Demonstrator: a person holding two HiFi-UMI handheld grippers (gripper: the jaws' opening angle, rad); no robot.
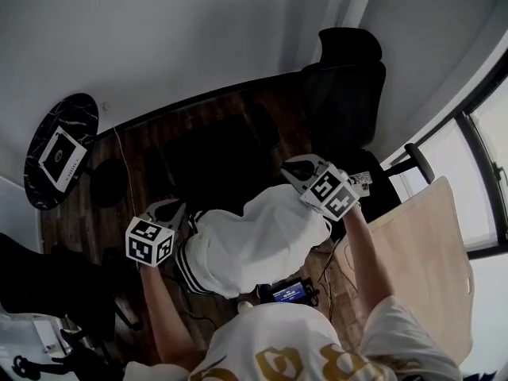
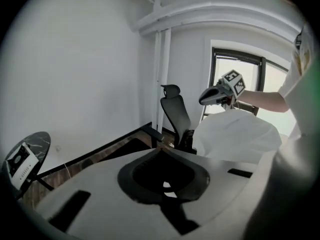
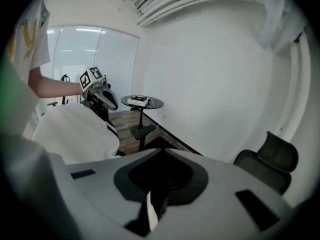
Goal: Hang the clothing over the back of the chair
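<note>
While the black office chair stood bare at the far right, the white garment hung near the person, not yet over the backrest, stretched between the left gripper and right gripper, both clamped tight on its edges.

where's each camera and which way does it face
Head view: on the head, down at the white cloth garment gripped by left claw and right claw; both forearms show.
Left gripper view: on left claw, facing the black office chair; right forearm shows.
Right gripper view: on right claw, facing the round black table; left forearm shows.
All share the garment.
</note>
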